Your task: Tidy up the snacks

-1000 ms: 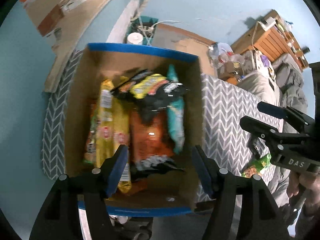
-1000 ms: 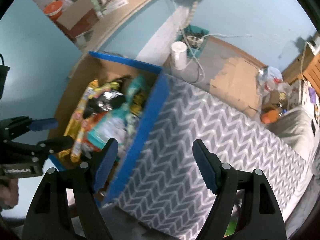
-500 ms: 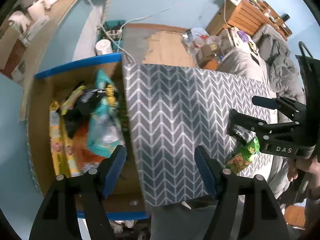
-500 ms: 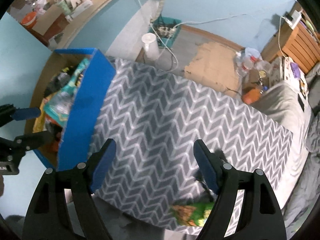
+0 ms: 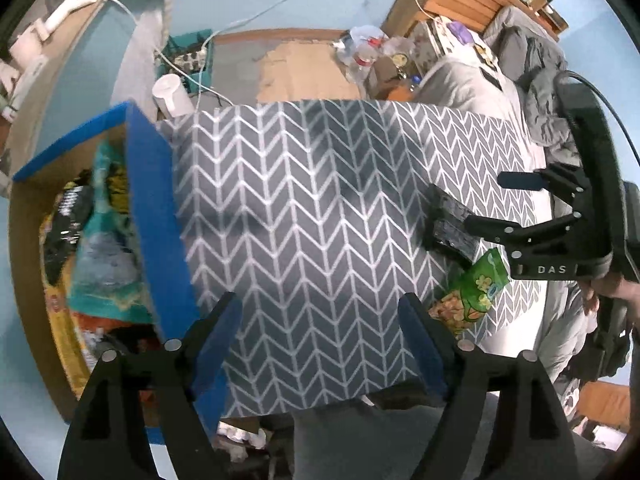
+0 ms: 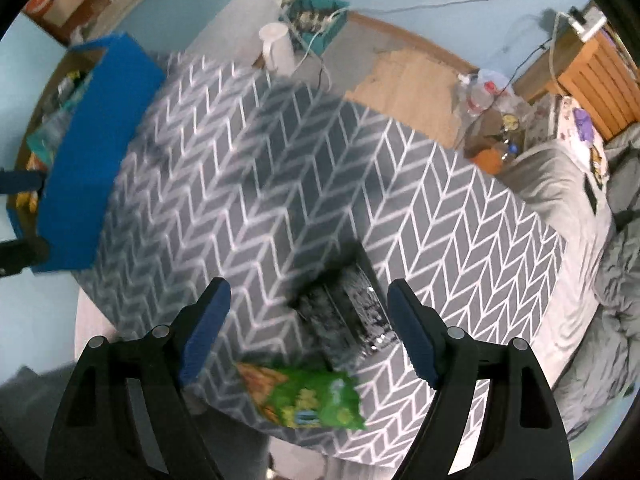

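**Q:** Where do the remaining snacks lie relative to each hand-held gripper?

**A:** Two packets remain on the surface (image 6: 440, 184), which carries a grey chevron-patterned cover. The dark foil snack packet (image 6: 348, 312) lies directly below my right hand-held gripper (image 6: 308, 332), between its two blue pads as seen in the right wrist view. The green snack bag (image 6: 308, 396) lies just beside it, at the near edge of the surface. In the left wrist view both packets sit well off to the right of my left hand-held gripper (image 5: 320, 340), so the right hand is clearly the nearer one.

**Q:** How is the dark packet oriented?

**A:** Its long axis appears to run roughly along the line from the near edge toward the far edge, across the gap between the right pads. I judge that the pads would close across its narrow width. Blur limits certainty.

**Q:** State of the hand-held grippers?

**A:** Right: jaws stand wide apart, holding nothing, touching nothing visible. Left: jaws are opening, with nothing between them but the patterned cover below.

**Q:** Where is the destination?

**A:** The blue-edged cardboard box (image 5: 152, 216) stands at the left end of the surface, already holding several packets (image 5: 104, 248). It is nearer my left hand.

**Q:** What does the coming move call for?

**A:** Probably a straight descent of the right hand onto the dark packet, keeping clear of the green bag.
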{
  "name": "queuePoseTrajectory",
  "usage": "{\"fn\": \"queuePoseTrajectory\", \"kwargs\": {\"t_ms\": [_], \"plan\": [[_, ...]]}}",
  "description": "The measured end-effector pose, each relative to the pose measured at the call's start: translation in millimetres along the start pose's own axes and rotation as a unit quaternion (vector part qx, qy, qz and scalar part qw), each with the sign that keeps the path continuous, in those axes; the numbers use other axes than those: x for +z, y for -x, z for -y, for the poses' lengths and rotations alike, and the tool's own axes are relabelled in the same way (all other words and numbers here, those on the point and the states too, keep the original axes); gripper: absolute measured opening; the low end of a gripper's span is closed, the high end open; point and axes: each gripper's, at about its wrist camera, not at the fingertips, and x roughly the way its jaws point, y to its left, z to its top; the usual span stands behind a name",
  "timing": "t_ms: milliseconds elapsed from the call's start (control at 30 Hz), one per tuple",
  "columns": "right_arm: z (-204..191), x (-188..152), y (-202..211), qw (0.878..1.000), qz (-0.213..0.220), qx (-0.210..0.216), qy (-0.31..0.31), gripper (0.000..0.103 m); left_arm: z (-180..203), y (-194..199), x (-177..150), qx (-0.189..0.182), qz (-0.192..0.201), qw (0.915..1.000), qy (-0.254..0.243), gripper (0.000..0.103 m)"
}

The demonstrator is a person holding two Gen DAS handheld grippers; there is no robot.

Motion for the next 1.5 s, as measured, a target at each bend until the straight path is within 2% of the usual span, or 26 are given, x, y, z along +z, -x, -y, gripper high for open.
{"fn": "queuePoseTrajectory", "kwargs": {"t_ms": [233, 467, 667, 933, 1233, 1333, 1500], "plan": [[12, -10, -30, 0.998, -0.032, 0.005, 0.061, 0.08, 29, -36, -2, 0.002, -0.021, 0.9997, -0.014, 0.081], [20, -18, -64, 0.993, -0.073, 0.012, 0.097, 0.08, 39, -66, -2, -0.004, -0.027, 0.9995, -0.015, 0.081], [24, -22, -81, 0.99, -0.084, 0.011, 0.115, 0.08, 39, -84, 0, -0.015, -0.029, 0.9994, 0.013, 0.081], [18, -27, -97, 0.985, -0.094, -0.005, 0.144, 0.08, 56, -97, -1, -0.012, -0.026, 0.9995, -0.007, 0.081], [36, -15, -112, 0.987, -0.098, -0.027, 0.122, 0.079, 63, -113, 2, -0.014, -0.047, 0.9988, -0.005, 0.081], [53, -9, -108, 0.992, -0.09, -0.021, 0.091, 0.068, 67, -113, 4, -0.017, -0.049, 0.9986, -0.007, 0.081], [85, -9, -105, 0.996, -0.078, -0.021, 0.031, 0.064, 79, -112, 9, -0.025, -0.051, 0.998, -0.026, 0.081]]}}
